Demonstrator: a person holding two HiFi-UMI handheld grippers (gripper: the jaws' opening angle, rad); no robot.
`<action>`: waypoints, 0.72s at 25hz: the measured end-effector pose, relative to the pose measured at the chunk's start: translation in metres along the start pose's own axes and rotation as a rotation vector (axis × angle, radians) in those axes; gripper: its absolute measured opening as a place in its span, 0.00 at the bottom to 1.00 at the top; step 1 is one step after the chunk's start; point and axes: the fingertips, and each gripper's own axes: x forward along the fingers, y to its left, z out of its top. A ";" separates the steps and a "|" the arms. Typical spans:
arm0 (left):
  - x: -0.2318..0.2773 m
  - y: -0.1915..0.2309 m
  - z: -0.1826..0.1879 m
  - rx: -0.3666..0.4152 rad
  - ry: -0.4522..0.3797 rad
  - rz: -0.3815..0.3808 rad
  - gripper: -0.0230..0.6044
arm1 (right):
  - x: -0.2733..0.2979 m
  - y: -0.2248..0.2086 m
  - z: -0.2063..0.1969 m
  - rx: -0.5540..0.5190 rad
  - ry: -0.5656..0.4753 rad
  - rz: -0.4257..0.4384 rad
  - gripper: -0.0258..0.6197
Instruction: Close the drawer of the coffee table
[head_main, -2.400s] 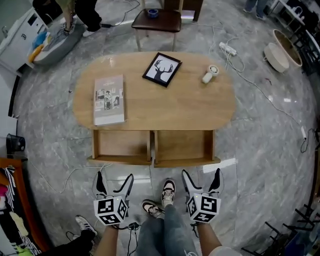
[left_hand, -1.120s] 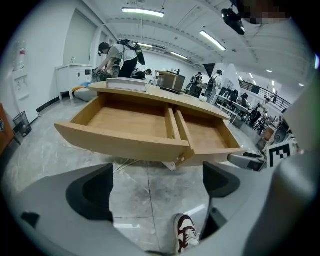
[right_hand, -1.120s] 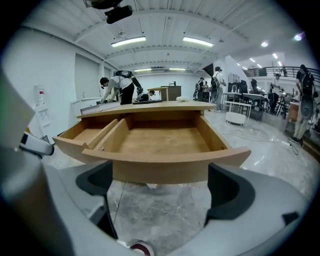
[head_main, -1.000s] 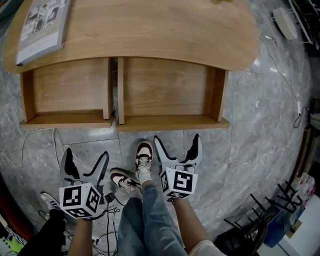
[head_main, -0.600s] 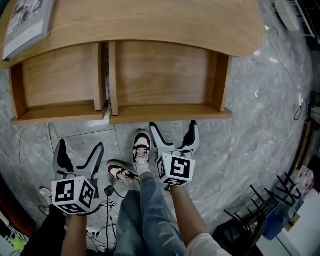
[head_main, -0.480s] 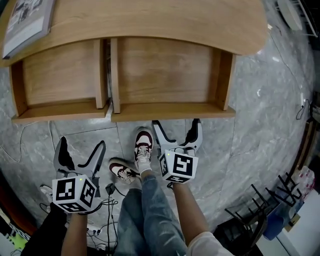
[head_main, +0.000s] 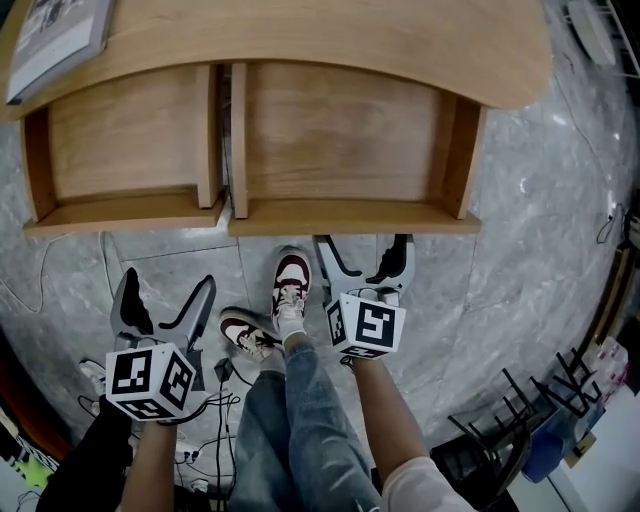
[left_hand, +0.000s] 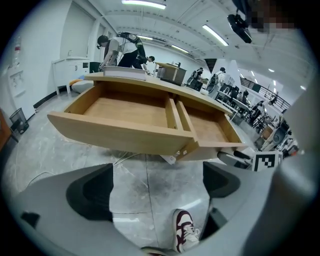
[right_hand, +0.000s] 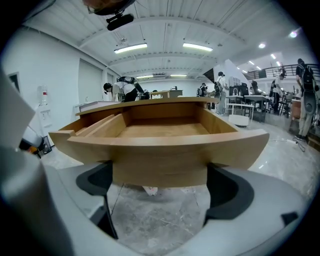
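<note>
Coffee table worktop (head_main: 330, 35): far side cut off by the head view's top edge. A book (head_main: 55, 35) on it, ahead of the left gripper (head_main: 167, 285), is also cropped. Both drawers stand pulled out.

The right drawer (head_main: 350, 217) lies directly ahead of the right gripper (head_main: 362, 245), jaws wide apart. Its front panel spans the gap just at their tips; contact cannot be confirmed.

The left drawer (head_main: 125, 212) is ahead of the left gripper and well apart from it. This gripper's jaws are wide, with only floor and a shoe (head_main: 290, 290) between them.

Grey marble floor (head_main: 520, 260), with cables (head_main: 215, 440) behind the left gripper. The room is a large hall with ceiling strip lights and distant people.
</note>
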 end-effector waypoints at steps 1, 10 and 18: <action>0.000 -0.001 -0.001 -0.005 0.003 -0.003 0.93 | 0.000 0.000 0.000 0.000 -0.001 0.000 0.95; 0.000 0.001 -0.009 -0.002 0.018 -0.002 0.93 | -0.002 0.000 0.004 -0.005 0.017 -0.013 0.95; 0.001 0.000 -0.010 0.005 0.025 -0.014 0.93 | -0.006 -0.002 0.017 -0.022 -0.010 -0.019 0.95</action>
